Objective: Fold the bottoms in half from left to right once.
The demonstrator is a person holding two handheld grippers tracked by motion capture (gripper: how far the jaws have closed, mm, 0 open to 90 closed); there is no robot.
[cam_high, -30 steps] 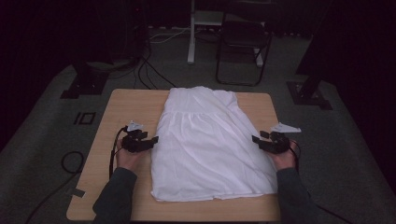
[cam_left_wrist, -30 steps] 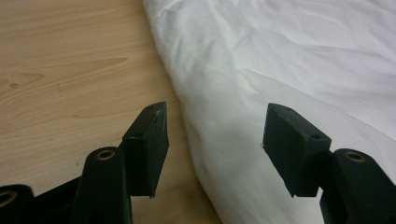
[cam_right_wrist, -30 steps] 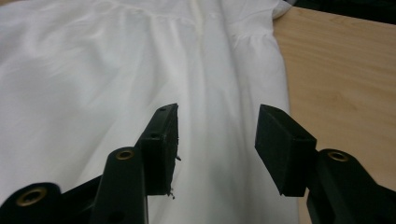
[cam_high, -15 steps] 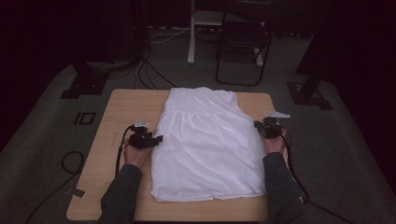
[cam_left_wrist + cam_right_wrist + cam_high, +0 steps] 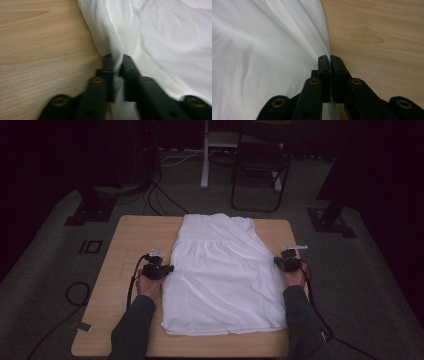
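A white dress [image 5: 222,270] lies flat on the wooden table [image 5: 135,235], neck end away from me. My left gripper [image 5: 167,269] is at the dress's left edge. In the left gripper view the gripper [image 5: 116,57] is shut on a raised fold of the dress [image 5: 162,37] beside the bare table [image 5: 37,37]. My right gripper [image 5: 278,262] rests at the dress's right edge. In the right gripper view the gripper [image 5: 329,58] is shut, with the hem of the dress [image 5: 262,45] running in between the jaws and table wood [image 5: 382,37] to the right.
Behind the table stand a dark folding chair [image 5: 260,165] and a white post [image 5: 205,155]. Black stand bases [image 5: 92,212] [image 5: 330,217] sit on the floor at both far corners. Cables [image 5: 75,292] loop on the carpet at the left.
The right gripper has come in from the table's right margin onto the dress's edge. The left gripper has edged right onto the dress's left side.
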